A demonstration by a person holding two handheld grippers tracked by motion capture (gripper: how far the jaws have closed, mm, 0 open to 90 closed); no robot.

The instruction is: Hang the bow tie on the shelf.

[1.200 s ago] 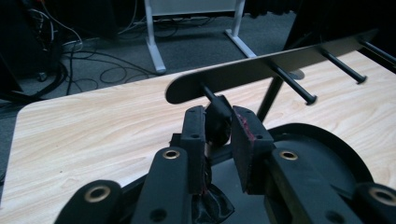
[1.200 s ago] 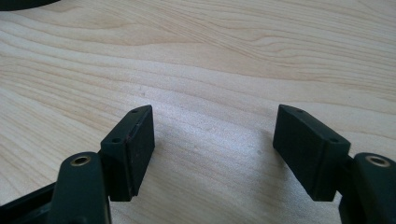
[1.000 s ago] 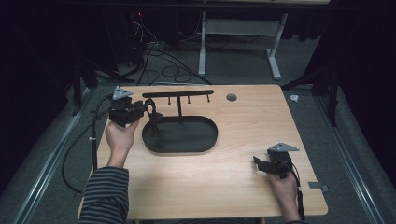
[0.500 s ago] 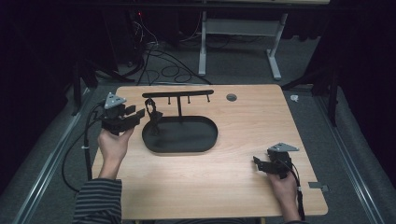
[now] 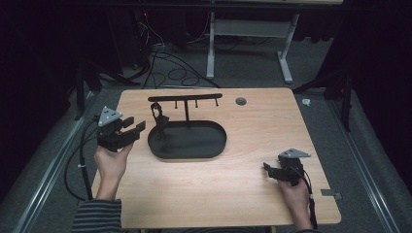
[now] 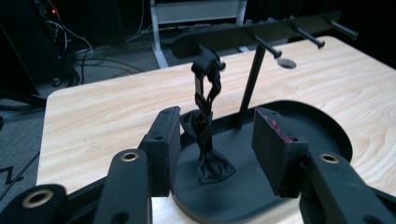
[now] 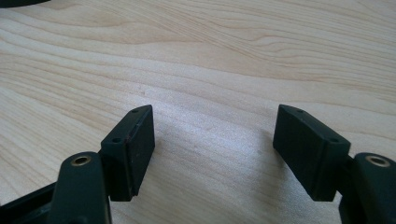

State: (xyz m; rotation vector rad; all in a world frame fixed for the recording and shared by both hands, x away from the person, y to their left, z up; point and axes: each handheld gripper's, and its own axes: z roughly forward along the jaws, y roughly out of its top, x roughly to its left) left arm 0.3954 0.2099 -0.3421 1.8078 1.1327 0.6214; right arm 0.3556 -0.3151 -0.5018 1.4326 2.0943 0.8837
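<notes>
While the left gripper (image 5: 130, 127) hovers at the table's (image 5: 233, 194) left edge with its jaws spread wide and nothing between them, it points at a black oval tray (image 5: 194, 145) just to its right. From the tray rises a stand with a peg bar (image 5: 184, 97) — a dark strap-like item (image 6: 205, 116) hangs from the bar's left end, its bottom resting in the tray. Near the right corner, the right gripper (image 5: 270, 170) sits low over bare wood — jaws wide, empty.
</notes>
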